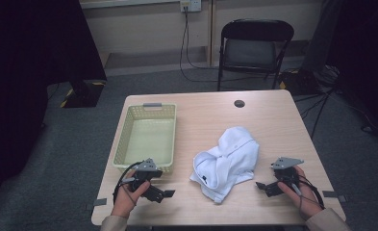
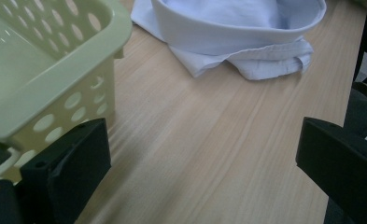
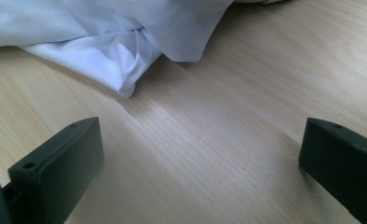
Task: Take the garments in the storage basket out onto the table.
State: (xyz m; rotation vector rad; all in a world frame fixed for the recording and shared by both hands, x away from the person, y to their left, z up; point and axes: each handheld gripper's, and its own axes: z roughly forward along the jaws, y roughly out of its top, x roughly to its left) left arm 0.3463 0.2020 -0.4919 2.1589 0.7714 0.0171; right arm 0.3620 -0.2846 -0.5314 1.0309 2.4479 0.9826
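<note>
High view: white shirt [image 1: 226, 162] lies crumpled mid-worktop [image 1: 268, 120], beside the basket [image 1: 148, 137]. Left gripper [image 1: 166, 194] and right gripper [image 1: 259, 185] flank it, jaws wide apart, holding nothing.

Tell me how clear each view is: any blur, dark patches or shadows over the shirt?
High view: table evenly lit, shirt bright but soft in detail, room corners very dark. Left gripper view: basket close and blurred, shirt hem fairly sharp. Right gripper view: wood grain crisp, a soft shadow under the shirt's edge, near jaws slightly blurred.
</note>
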